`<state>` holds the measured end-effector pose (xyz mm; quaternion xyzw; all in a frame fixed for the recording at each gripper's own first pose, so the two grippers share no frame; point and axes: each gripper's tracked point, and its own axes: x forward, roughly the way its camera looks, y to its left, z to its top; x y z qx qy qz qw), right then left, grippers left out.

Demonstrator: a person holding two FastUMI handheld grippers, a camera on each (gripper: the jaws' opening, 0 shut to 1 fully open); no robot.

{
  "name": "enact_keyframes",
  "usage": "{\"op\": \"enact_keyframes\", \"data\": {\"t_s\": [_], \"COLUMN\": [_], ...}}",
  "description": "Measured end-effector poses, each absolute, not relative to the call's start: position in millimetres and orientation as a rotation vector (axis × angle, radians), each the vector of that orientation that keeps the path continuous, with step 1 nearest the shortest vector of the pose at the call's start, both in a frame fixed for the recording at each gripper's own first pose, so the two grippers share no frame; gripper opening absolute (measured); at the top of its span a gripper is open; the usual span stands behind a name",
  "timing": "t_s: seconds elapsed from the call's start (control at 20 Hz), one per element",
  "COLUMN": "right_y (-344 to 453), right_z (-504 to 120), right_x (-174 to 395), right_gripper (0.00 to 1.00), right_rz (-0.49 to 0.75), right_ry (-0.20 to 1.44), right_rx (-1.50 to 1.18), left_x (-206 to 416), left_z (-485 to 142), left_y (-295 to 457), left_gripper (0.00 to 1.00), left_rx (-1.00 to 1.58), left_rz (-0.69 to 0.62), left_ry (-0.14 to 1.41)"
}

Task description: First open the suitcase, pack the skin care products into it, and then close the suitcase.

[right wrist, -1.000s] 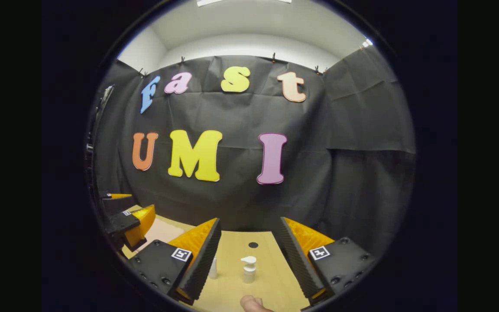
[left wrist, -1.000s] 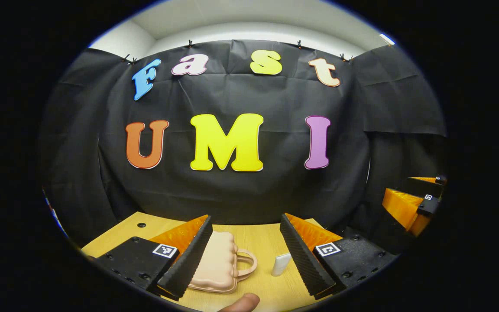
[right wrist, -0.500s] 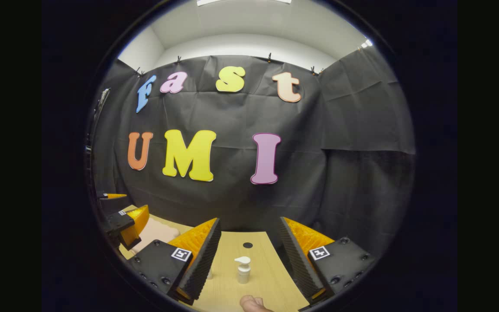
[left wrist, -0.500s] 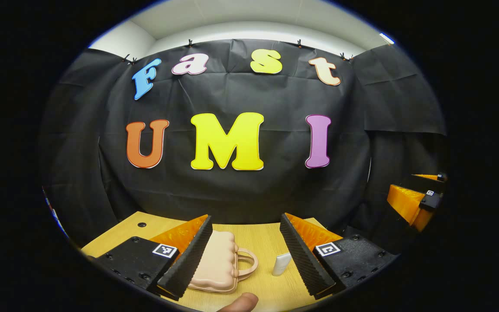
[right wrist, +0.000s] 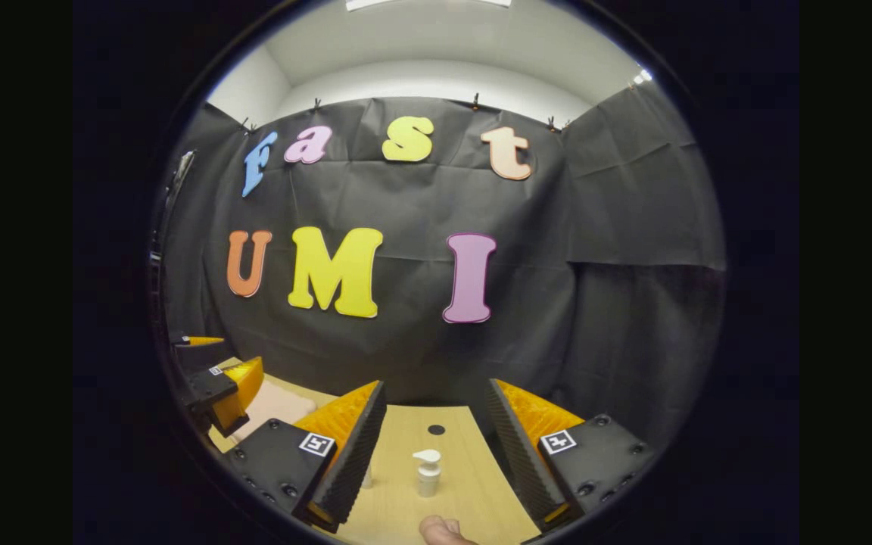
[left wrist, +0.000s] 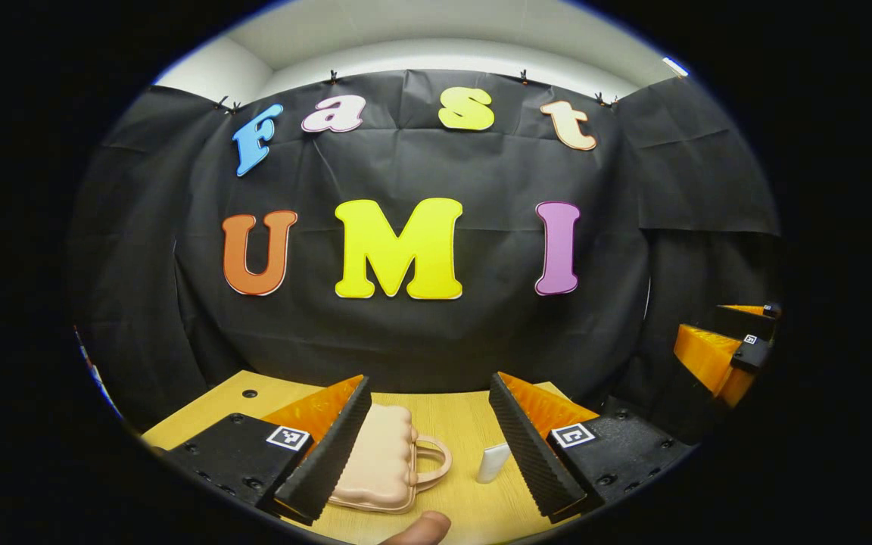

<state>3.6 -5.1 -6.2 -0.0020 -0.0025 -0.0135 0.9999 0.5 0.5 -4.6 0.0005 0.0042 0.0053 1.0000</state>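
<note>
A small peach-pink suitcase (left wrist: 383, 462) with a loop handle lies closed and flat on the wooden table (left wrist: 459, 424), partly behind my left gripper's left finger. My left gripper (left wrist: 430, 412) hovers open above it. A small white tube (left wrist: 492, 462) rests just right of the handle. In the right gripper view, a white pump bottle (right wrist: 428, 473) stands upright between the fingers of my open right gripper (right wrist: 434, 412), farther off on the table. A second small white item (right wrist: 367, 477) peeks out beside the left finger. The suitcase (right wrist: 273, 405) shows at left there, behind the left gripper (right wrist: 220, 382).
The right gripper (left wrist: 724, 348) hangs at the right edge of the left gripper view. Black cloth walls close the table's back and sides. Round holes (left wrist: 247, 393) (right wrist: 436, 429) mark the tabletop. A fingertip (left wrist: 425, 526) shows at the bottom edge.
The right gripper view swung slightly right, then drifted back left; the pump bottle shifted accordingly. The left gripper has stayed almost still.
</note>
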Motion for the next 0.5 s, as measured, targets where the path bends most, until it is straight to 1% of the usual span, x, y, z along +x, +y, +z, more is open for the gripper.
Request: {"op": "enact_keyframes", "data": {"t_s": [0.05,0.35,0.5], "right_y": [-5.0,-4.5,-4.8], "right_z": [-8.3,-16.4,-24.2], "right_x": [4.0,6.9,7.9], "right_gripper": [0.79,0.80,0.79], "right_rz": [-0.024,-0.015,-0.011], "right_ry": [0.001,0.023,0.046], "right_rx": [-0.003,-0.019,-0.027], "left_x": [-0.6,6.4,15.0], "left_z": [-5.3,-14.9,-35.9], "left_y": [-0.2,6.3,17.5], "left_gripper": [1.00,1.00,1.00], "left_rx": [0.002,0.028,0.116], "left_rz": [0.012,0.028,0.058], "left_ry": [0.010,0.005,0.013]}}
